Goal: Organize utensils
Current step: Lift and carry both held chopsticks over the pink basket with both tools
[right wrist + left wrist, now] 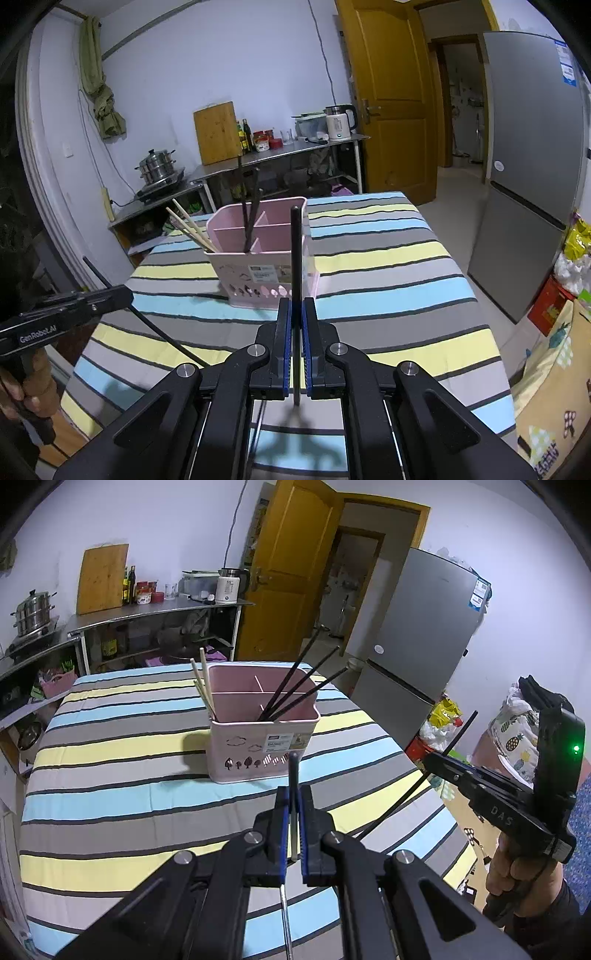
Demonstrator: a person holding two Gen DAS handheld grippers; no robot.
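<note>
My left claw (294,797) and right claw (295,314) are each clamped on 1 black chopstick (294,775). The pink holder (258,738), at 12 o'clock, already keeps 3 black and 3 pale sticks; these 2 remain.

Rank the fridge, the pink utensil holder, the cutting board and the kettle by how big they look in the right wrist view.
1. Fridge: largest.
2. Pink utensil holder: nearer the camera, so it may look oversized.
3. Cutting board.
4. Kettle: smallest.
</note>
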